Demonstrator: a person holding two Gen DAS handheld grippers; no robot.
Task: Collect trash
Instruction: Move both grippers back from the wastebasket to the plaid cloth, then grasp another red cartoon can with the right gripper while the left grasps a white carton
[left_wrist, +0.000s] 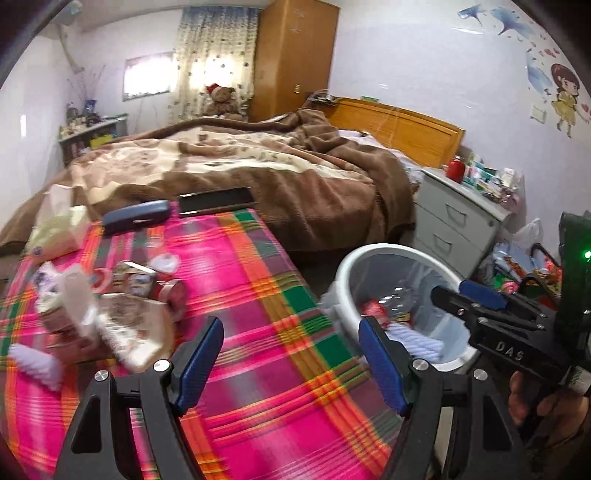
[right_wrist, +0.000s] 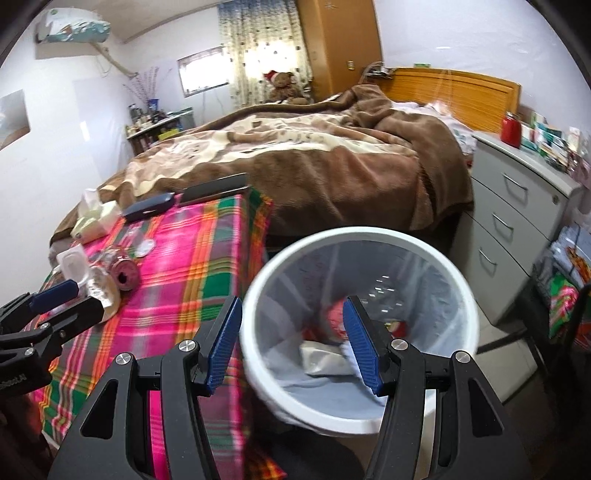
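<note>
Both grippers are parted about halfway and hold nothing: the left gripper (left_wrist: 291, 363) hangs over the near part of the plaid cloth (left_wrist: 236, 280), and the right gripper (right_wrist: 291, 343) sits above the white bin (right_wrist: 471, 325), which stands on the floor just right of the table edge and already has wrappers lying in its liner. The trash left to collect is a blurred heap (left_wrist: 110, 314) at the left of the cloth — crumpled paper, a clear wrapper and a can on its side (right_wrist: 123, 275). The likely trouble is a grab into that loose, mixed pile: the can could roll off, or thin film could slip from the pads. The dark case (left_wrist: 135, 216) and the tissue pack (left_wrist: 62, 229) farther back look like keepers — sweeping them along would be a mistake.
</note>
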